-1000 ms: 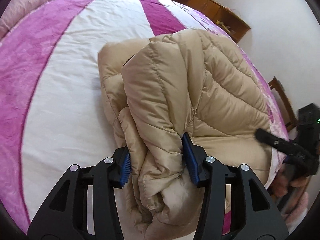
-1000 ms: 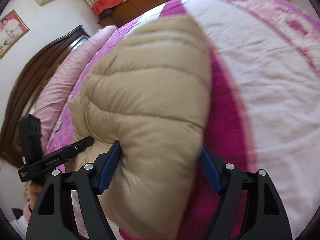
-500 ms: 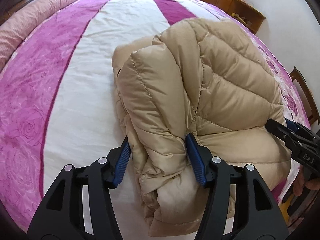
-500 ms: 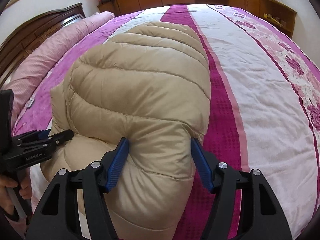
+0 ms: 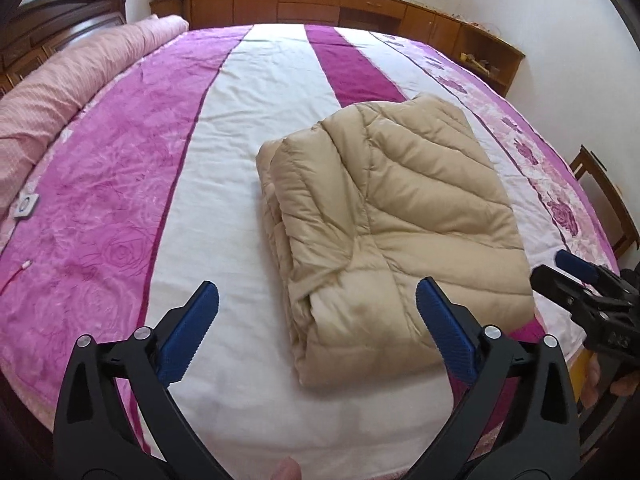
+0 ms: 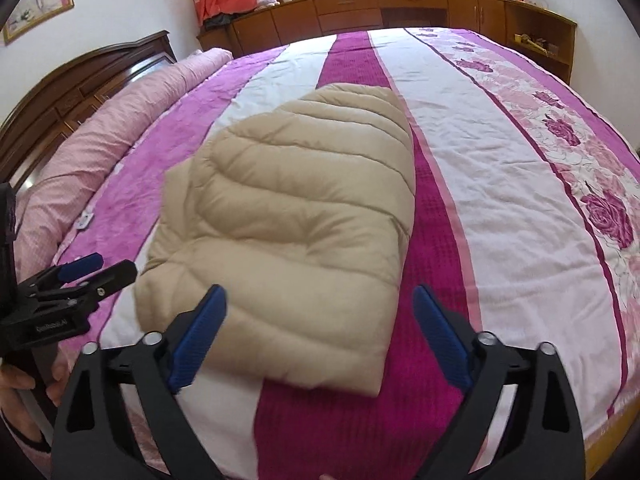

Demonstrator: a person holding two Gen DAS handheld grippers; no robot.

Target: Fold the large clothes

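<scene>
Beige quilted down jacket (image 5: 396,216), soft cloth with faint satin sheen; pink-and-white striped bedspread (image 5: 224,128), matt woven cloth; black matt plastic left gripper (image 5: 316,320) with ribbed blue pads (image 5: 444,332); glossy brown wooden cabinets (image 6: 400,8).

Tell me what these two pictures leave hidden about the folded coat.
- Coat, both views: inner layers, sleeves and zip, hidden inside the fold.
- Bed, both views: near edge covered by the tools.
- Shelf clutter, right view: too small to tell.
</scene>
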